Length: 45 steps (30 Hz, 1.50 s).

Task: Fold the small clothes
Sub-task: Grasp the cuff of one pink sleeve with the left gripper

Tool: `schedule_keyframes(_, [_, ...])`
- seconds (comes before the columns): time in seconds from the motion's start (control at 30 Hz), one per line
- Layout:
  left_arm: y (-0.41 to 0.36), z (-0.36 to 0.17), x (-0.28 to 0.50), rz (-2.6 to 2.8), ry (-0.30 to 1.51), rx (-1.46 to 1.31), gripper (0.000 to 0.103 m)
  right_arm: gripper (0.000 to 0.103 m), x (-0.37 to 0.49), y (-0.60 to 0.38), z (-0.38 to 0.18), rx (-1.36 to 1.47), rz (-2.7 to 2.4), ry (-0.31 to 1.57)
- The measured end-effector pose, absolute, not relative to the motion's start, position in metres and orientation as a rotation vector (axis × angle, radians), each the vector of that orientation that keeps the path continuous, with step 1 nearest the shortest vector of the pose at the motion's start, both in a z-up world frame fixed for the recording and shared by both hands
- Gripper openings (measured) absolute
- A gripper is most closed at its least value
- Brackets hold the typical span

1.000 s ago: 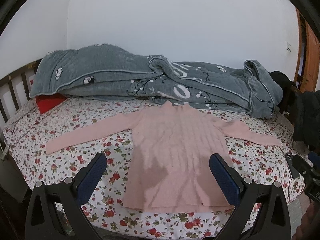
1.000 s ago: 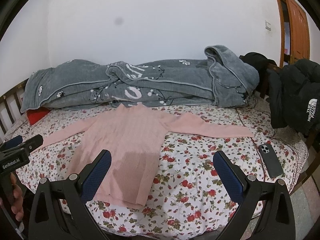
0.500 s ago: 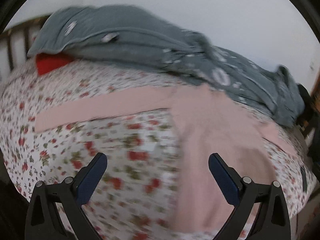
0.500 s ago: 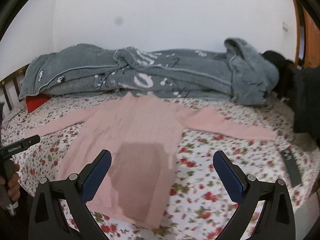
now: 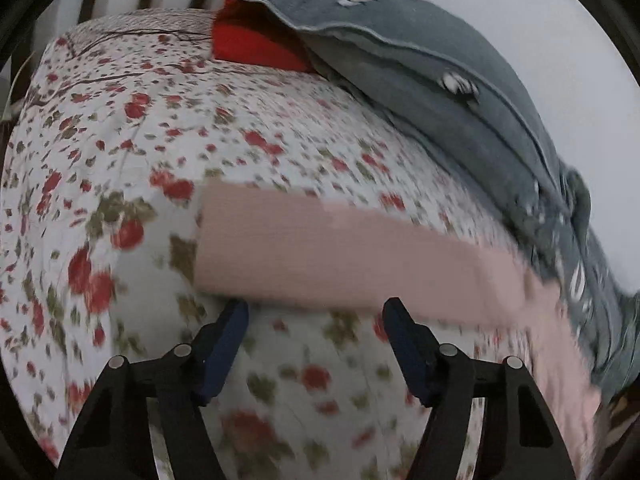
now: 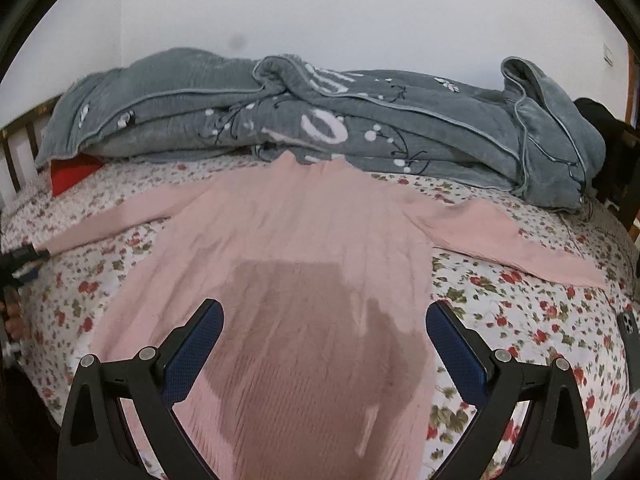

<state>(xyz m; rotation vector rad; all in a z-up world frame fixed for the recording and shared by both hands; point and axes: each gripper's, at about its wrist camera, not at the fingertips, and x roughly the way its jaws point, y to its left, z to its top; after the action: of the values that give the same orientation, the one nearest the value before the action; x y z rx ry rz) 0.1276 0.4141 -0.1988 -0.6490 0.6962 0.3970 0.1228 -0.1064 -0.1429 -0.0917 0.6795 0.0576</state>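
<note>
Pink sweater (image 6: 304,248) flat on the floral bedsheet (image 6: 520,320), nothing folded.
My left gripper (image 5: 316,312), jaws narrowing but empty, nears the sleeve (image 5: 340,256) at twelve o'clock; pinch its cuff edge squarely. My right gripper (image 6: 324,320) hangs open.

Sweater (image 6: 304,248) lies flat on bed (image 6: 520,320), mid, neck toward back, sleeves spread L & R. Blanket (image 6: 360,128) heaped behind it along the wall side. Pillow (image 6: 72,174) tucked under blanket's L end, by the headboard rails (image 6: 20,152). Phone (image 6: 630,332) on bed near R edge, well apart from R sleeve end. L gripper (image 5: 314,312) at L sleeve's cuff (image 5: 240,240), R gripper (image 6: 322,320) over hem.
</note>
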Motion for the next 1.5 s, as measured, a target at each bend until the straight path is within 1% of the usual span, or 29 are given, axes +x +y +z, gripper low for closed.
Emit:
schedule_keyframes(0.1, [0.427,-0.200,0.138,0.435,0.692,-0.677,0.050,0.100,0.128,-0.106,-0.145,-0.098,0.050,0.690])
schedule_keyframes(0.17, [0.432,-0.199,0.141,0.492,0.699,-0.690,0.029,0.100,0.130,-0.110,-0.144,-0.102,0.041,0.692])
schedule_keyframes(0.2, [0.433,-0.199,0.142,0.536,0.713,-0.682,0.024,0.100,0.131,-0.113,-0.143,-0.105,0.034,0.688])
schedule_keyframes(0.23, [0.431,-0.196,0.144,0.563,0.713,-0.659,0.017,0.100,0.131,-0.116,-0.142,-0.106,0.026,0.685])
schedule_keyframes(0.3, [0.417,-0.183,0.151,0.623,0.724,-0.531,0.007,0.100,0.133,-0.125,-0.140,-0.098,0.017,0.683])
schedule_keyframes(0.33, [0.408,-0.172,0.157,0.626,0.716,-0.465,0.006,0.100,0.134,-0.131,-0.138,-0.092,0.011,0.681])
schedule_keyframes(0.43, [0.386,-0.138,0.171,0.581,0.675,-0.411,0.006,0.100,0.134,-0.148,-0.133,-0.079,0.001,0.665])
schedule_keyframes(0.6, [0.323,-0.081,0.200,0.448,0.597,-0.315,0.006,0.100,0.128,-0.181,-0.127,-0.047,-0.012,0.639])
schedule_keyframes(0.77, [0.233,-0.041,0.237,0.301,0.561,-0.237,0.006,0.100,0.112,-0.224,-0.123,-0.041,-0.038,0.605])
schedule_keyframes(0.9, [0.132,-0.023,0.275,0.188,0.568,-0.129,0.006,0.100,0.097,-0.261,-0.121,-0.033,-0.064,0.580])
schedule_keyframes(1.07, [0.007,-0.035,0.308,0.054,0.598,-0.008,0.006,0.100,0.080,-0.306,-0.123,-0.026,-0.111,0.549])
schedule_keyframes(1.23, [-0.103,-0.084,0.329,-0.045,0.677,0.083,0.006,0.100,0.065,-0.344,-0.132,0.018,-0.165,0.525])
schedule_keyframes(1.37, [-0.159,-0.131,0.338,-0.115,0.762,0.100,0.006,0.100,0.055,-0.364,-0.144,0.068,-0.180,0.546])
schedule_keyframes(1.5, [-0.185,-0.158,0.340,-0.166,0.824,0.098,0.008,0.100,0.050,-0.368,-0.148,0.057,-0.196,0.570])
